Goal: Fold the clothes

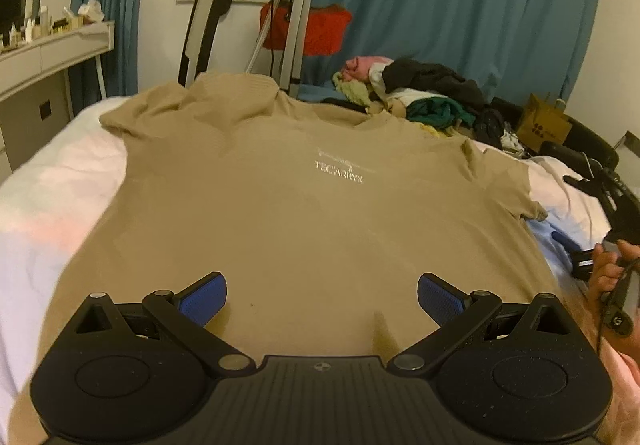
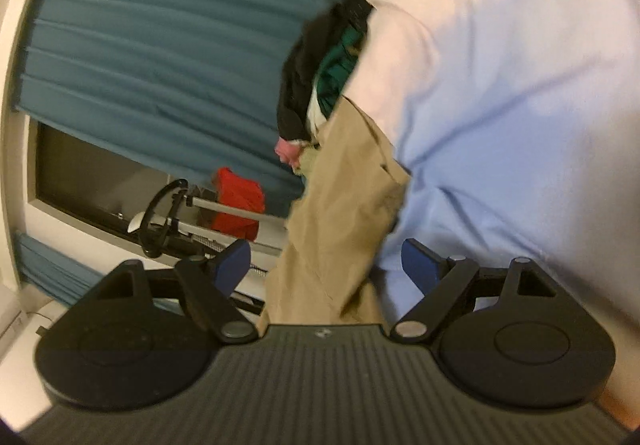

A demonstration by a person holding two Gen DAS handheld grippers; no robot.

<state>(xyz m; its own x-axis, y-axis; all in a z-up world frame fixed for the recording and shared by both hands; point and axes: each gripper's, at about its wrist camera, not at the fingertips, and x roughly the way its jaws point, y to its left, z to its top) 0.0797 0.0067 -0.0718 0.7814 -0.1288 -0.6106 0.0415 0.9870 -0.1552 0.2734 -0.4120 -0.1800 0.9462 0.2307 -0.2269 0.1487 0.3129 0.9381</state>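
Note:
A tan T-shirt (image 1: 304, 205) with small white lettering lies spread flat on the white bed sheet (image 1: 48, 205), collar end far from me. My left gripper (image 1: 322, 295) hovers open just over the shirt's near hem, blue pads wide apart and nothing between them. At the right edge of the left wrist view a hand holds the right gripper (image 1: 600, 201). The right wrist view is rolled sideways: my right gripper (image 2: 326, 265) stands open, with the tan shirt's side edge (image 2: 344, 221) lying between and beyond its fingers against the white sheet (image 2: 500, 105). Contact with the cloth cannot be told.
A pile of unfolded clothes (image 1: 416, 93) sits at the bed's far right, beside a brown paper bag (image 1: 540, 121). Behind the bed are teal curtains (image 1: 440, 5), a red cloth (image 1: 316, 29) and metal-framed equipment (image 1: 296, 5). A white dresser (image 1: 48, 57) stands at left.

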